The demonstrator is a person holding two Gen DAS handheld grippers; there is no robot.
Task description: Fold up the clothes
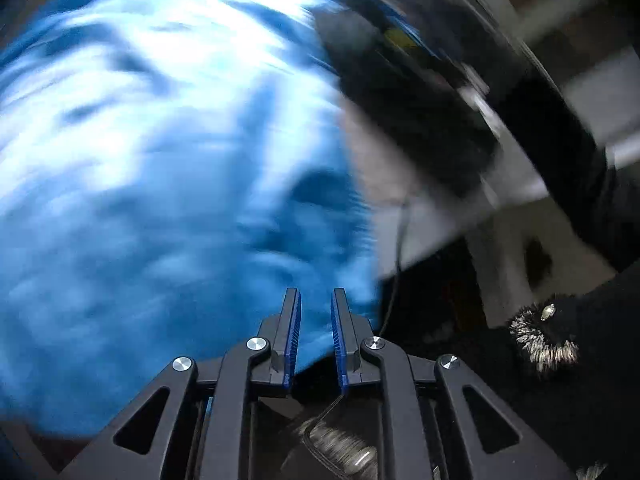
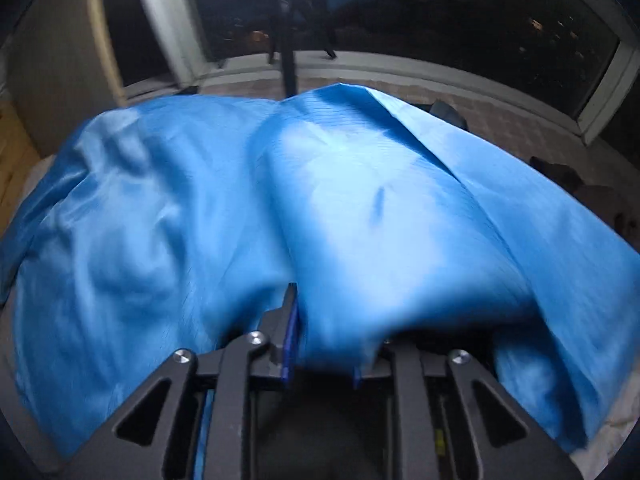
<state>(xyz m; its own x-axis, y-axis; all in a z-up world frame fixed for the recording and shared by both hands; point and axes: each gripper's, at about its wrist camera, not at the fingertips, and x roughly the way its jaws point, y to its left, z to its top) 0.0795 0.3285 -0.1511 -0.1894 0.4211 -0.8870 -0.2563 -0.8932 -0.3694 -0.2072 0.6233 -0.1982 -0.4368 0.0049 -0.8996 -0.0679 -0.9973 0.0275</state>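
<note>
Blue garment (image 2: 360,208) is lying spread and rumpled on the pale surface (image 2: 616,432) below both cameras, one fold draping over the right gripper (image 2: 324,344). That gripper's jaws are standing slightly apart with cloth between them; whether the pads are pressing it cannot be told. The left gripper (image 1: 316,336) is hanging narrowly open and empty above the garment's edge. Judged advice: the right gripper should be pinching one layer only, the left flattening wrinkles before the fold is being carried across.

Blue garment (image 2: 200,220) heaped across front of right gripper (image 2: 320,300), fold draped over its fingers. Left gripper (image 1: 316,300): narrow gap empty, cloth just beyond; dark clutter to its right.
</note>
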